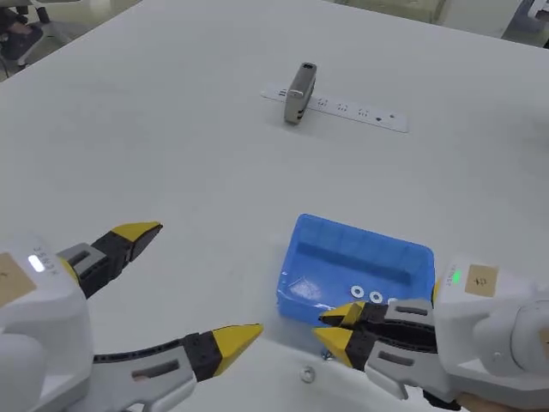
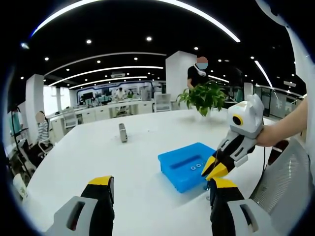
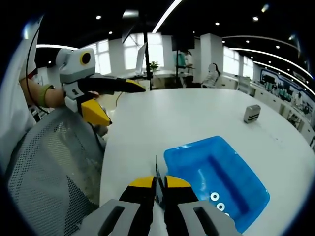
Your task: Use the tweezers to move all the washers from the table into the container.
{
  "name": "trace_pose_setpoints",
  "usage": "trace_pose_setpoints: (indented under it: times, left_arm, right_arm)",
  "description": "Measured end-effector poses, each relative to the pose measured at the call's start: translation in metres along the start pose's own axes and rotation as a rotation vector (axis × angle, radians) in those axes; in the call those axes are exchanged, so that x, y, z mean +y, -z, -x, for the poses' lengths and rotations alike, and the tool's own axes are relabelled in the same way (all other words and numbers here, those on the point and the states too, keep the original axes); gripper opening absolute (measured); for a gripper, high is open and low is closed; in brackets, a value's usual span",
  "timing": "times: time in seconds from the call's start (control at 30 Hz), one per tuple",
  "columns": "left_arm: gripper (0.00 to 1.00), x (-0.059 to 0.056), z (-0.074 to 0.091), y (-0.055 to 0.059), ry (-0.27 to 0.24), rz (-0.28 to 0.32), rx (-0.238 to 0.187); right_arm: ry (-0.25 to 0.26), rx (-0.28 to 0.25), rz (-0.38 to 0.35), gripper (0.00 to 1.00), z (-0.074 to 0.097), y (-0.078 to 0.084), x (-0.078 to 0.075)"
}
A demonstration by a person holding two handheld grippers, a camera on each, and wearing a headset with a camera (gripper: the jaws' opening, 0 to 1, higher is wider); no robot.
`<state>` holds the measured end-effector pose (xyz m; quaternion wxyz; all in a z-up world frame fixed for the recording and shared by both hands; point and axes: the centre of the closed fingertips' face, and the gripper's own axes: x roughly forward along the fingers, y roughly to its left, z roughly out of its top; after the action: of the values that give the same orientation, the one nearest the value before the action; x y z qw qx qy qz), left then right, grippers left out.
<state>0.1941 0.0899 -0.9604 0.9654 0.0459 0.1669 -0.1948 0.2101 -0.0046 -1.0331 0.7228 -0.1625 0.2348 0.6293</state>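
Observation:
The blue container [image 1: 343, 249] sits on the white table just ahead of my right gripper [image 1: 336, 330]. Three washers [image 1: 375, 297] lie in a row inside it, also seen in the right gripper view as washers [image 3: 220, 206]. One washer [image 1: 307, 373] lies on the table in front of the container, below the right jaws. The right gripper [image 3: 158, 186] is shut on thin dark tweezers [image 3: 156, 177] that point along the container's [image 3: 197, 162] left edge. My left gripper [image 1: 187, 283] stands wide open to the left with nothing between its jaws.
A white power strip [image 1: 352, 110] with a grey device [image 1: 298, 93] standing on it lies at the far middle of the table. A mesh chair back [image 3: 59, 162] stands close behind the grippers. A potted plant [image 2: 204, 96] and a person [image 2: 199, 73] are beyond the table.

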Motion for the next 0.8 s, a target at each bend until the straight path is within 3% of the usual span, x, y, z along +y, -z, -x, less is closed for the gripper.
trace_pose_setpoints:
  times: [0.03,0.13,0.17,0.27,0.33,0.4,0.6,0.8]
  left_arm:
    - [0.81,0.000,0.000,0.000,0.000,0.000,0.000]
    - [0.81,0.000,0.000,0.000,-0.001,0.000,0.000]
    - [0.81,0.000,0.000,0.000,-0.002,-0.001,0.000]
    - [0.81,0.000,0.000,0.000,-0.002,-0.001,0.002]
    - [0.81,0.000,0.000,0.000,0.003,-0.002,0.002]
    - [0.81,-0.001,-0.001,0.001,0.006,-0.005,0.005]
    - [0.81,0.002,0.000,0.001,-0.001,0.000,0.001]
    - [0.81,0.001,-0.001,0.001,0.001,-0.004,0.003]
  right_arm:
    - [0.006,-0.012,-0.005,0.03,0.000,-0.001,0.000]
    - [0.073,-0.038,-0.154,0.03,0.001,-0.001,-0.013]
    - [0.060,-0.044,-0.181,0.03,0.000,-0.002,-0.011]
    - [0.058,-0.053,-0.154,0.02,-0.001,-0.005,-0.007]
    - [0.069,-0.031,-0.106,0.02,0.000,-0.005,-0.005]
    - [0.053,-0.020,-0.122,0.02,0.001,-0.005,-0.001]
    - [-0.007,-0.121,-0.277,0.03,0.010,-0.020,0.008]
    - [-0.009,-0.252,-0.397,0.03,0.027,-0.043,-0.006]
